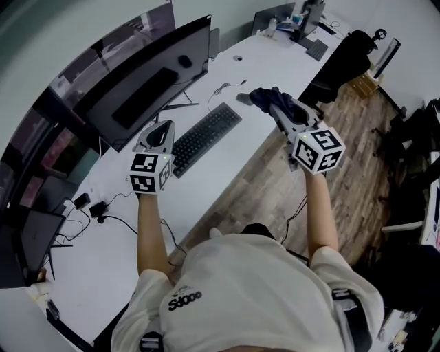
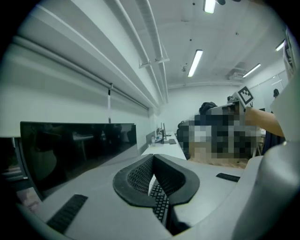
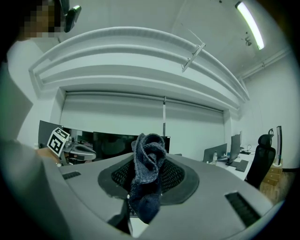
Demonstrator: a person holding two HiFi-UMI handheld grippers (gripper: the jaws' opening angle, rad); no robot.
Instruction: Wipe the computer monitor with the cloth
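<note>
A wide curved black monitor (image 1: pixel 148 86) stands on the white desk (image 1: pixel 227 172) at the upper left, its screen dark. My left gripper (image 1: pixel 159 134) hovers just in front of its right half, over the desk, shut with nothing between its jaws. In the left gripper view the monitor (image 2: pixel 79 150) fills the left side beyond the shut gripper (image 2: pixel 152 161). My right gripper (image 1: pixel 271 104) is held off the desk's near edge, shut on a dark blue cloth (image 1: pixel 265 97). The right gripper view has the cloth (image 3: pixel 147 173) bunched upright between the jaws, the monitor (image 3: pixel 112 143) far behind it.
A black keyboard (image 1: pixel 205 137) lies on the desk between the grippers, with a mouse (image 1: pixel 184 60) beyond the screen's right end. Cables and power adapters (image 1: pixel 96 206) lie at the left. A black office chair (image 1: pixel 350 55) and another workstation (image 1: pixel 306 20) stand at the far right.
</note>
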